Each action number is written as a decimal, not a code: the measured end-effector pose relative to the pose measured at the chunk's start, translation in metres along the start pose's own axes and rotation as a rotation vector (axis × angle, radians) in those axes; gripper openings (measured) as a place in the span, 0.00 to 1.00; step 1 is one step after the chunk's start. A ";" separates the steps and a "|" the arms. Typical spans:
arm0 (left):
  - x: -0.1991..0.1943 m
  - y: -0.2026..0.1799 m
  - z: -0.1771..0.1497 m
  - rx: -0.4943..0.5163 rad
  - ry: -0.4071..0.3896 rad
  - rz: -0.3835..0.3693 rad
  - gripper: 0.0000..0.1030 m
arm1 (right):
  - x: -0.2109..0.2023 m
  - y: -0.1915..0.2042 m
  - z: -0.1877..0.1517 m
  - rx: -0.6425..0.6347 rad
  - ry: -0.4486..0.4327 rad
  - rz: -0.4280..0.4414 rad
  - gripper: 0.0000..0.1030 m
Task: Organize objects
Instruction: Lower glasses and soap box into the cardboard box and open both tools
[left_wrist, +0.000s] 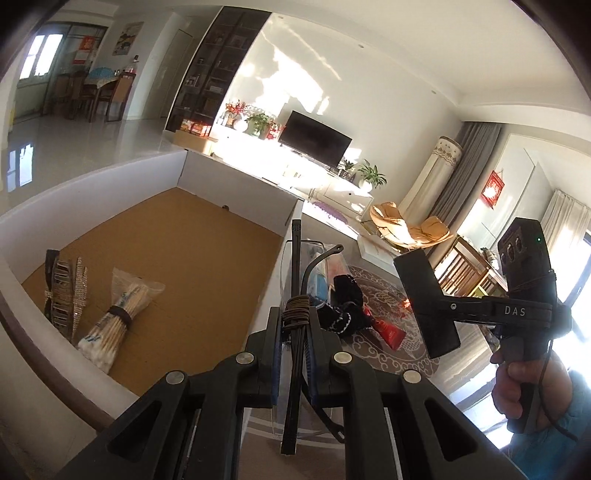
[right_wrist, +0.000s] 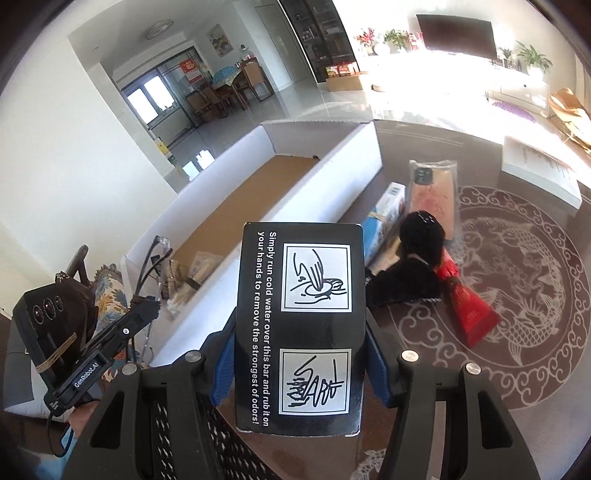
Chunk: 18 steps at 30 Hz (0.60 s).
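Observation:
My left gripper (left_wrist: 294, 332) is shut on a pair of glasses (left_wrist: 297, 291) with folded temples bound by brown cord, held over the right wall of the white box (left_wrist: 236, 184). My right gripper (right_wrist: 300, 354) is shut on a black printed box (right_wrist: 301, 325), held above the table beside the white box (right_wrist: 332, 166). It also shows in the left wrist view (left_wrist: 424, 302). Inside the white box lie a bundle of cotton swabs (left_wrist: 110, 325) and a rhinestone hair clip (left_wrist: 64, 291).
On the glass table (right_wrist: 517, 258) lie a black knitted item (right_wrist: 413, 262), a red tube (right_wrist: 469, 314), a blue-white pack (right_wrist: 384, 218) and a bagged phone case (right_wrist: 434, 195). A white book (right_wrist: 539, 166) lies further off. The living room lies beyond.

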<state>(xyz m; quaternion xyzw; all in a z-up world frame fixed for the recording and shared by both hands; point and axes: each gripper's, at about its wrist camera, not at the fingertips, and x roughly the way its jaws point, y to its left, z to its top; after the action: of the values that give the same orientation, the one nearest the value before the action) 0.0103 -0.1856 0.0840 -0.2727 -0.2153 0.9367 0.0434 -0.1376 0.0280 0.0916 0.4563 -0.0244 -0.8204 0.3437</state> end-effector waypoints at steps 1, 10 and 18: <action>0.000 0.010 0.008 -0.011 0.000 0.016 0.11 | 0.005 0.014 0.009 -0.021 -0.011 0.023 0.57; 0.038 0.068 0.051 -0.016 0.121 0.219 0.18 | 0.106 0.115 0.065 -0.154 -0.009 0.079 0.58; 0.033 0.100 0.035 -0.084 0.121 0.331 0.80 | 0.130 0.108 0.056 -0.139 -0.014 0.021 0.86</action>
<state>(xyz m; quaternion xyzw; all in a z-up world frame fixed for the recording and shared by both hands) -0.0323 -0.2829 0.0518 -0.3616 -0.2034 0.9032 -0.1098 -0.1672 -0.1457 0.0677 0.4254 0.0256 -0.8195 0.3831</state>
